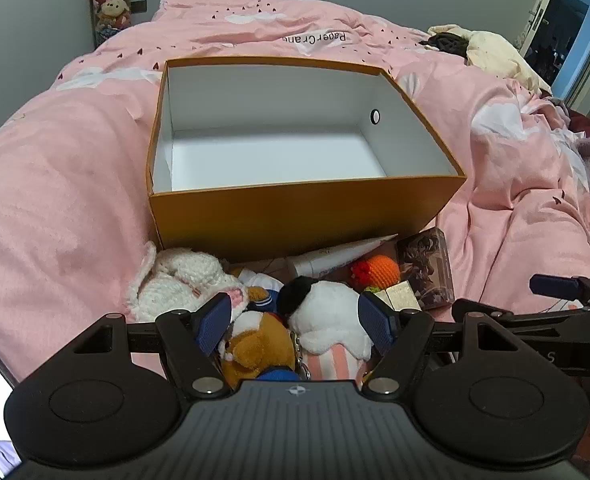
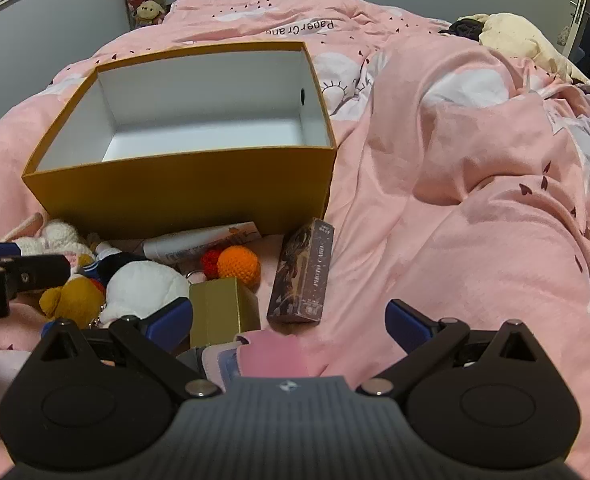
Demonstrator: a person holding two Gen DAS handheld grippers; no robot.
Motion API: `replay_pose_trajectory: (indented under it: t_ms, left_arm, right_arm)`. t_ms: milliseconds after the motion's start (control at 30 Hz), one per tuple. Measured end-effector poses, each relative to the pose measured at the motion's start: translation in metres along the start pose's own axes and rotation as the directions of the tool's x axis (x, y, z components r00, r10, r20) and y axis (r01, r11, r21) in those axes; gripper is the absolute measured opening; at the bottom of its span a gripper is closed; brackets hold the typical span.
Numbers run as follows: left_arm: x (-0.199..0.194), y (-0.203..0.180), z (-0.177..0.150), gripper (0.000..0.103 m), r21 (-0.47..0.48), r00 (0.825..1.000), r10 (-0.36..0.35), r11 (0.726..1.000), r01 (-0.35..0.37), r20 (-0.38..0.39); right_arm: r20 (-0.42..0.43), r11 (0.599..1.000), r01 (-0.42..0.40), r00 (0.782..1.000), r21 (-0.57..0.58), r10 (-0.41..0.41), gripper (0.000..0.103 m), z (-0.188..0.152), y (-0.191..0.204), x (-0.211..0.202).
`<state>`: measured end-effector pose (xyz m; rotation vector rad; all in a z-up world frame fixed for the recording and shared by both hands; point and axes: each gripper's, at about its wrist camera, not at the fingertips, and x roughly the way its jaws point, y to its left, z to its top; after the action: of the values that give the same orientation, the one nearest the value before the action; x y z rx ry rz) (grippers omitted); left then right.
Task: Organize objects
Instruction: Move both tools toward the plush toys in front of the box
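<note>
— Both grippers, how do they stand?
— The left gripper point(image 1: 294, 323) and right gripper point(image 2: 289, 326) have jaws apart, holding nothing.
— Where are the toys?
— White plush point(image 1: 331, 316), brown bear point(image 1: 257, 346) and orange ball point(image 1: 381, 270) lie just before the box point(image 1: 295, 216), on the pink blanket point(image 1: 55, 200).

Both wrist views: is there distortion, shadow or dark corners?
Left wrist view: fisheye bends the pink quilt; the orange cardboard box shadows the toys in front of it. Right wrist view: same bending, corners go black, focus stays sharp.
</note>
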<state>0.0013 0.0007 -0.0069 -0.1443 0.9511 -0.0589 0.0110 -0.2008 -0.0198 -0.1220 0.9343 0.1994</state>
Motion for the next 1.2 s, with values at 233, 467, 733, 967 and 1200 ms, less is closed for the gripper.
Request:
replay_pose_trajectory:
  t_ms: [233,467,733,967,1200]
  left_arm:
    - [-0.0004,-0.0002,0.0004,0.082,0.006,1.0,0.002,1.0,-0.002,-0.002]
    - [0.0,0.0011,0.001,0.082,0.0,1.0,0.006,1.0,-0.006,-0.003]
    - [-0.0008,0.0034,0.003,0.082,-0.008,1.0,0.012,1.0,-0.012,0.0]
    - [-0.0011,0.0031,0.0038,0.082,-0.011,1.0,0.014,1.0,-0.014,0.001]
    - [-0.0012,0.006,0.0028,0.082,-0.015,1.0,0.018,1.0,-0.018,-0.001]
  right_arm:
    - [-0.008,1.0,-0.006,1.0,-0.005,0.006,0.102,0.0002,0.0015,0.0018]
    - [-0.011,1.0,-0.006,1.0,-0.009,0.005,0.102,0.0007,0.0021,0.0025]
    - [-0.021,1.0,-0.01,1.0,-0.014,0.01,0.102,0.0017,0.0036,0.0038]
    - [-0.024,0.999,-0.015,1.0,-0.028,0.014,0.102,0.0015,0.0059,0.005]
    - [-0.032,1.0,-0.015,0.999,-0.026,0.014,0.102,0.0007,0.0068,0.0071]
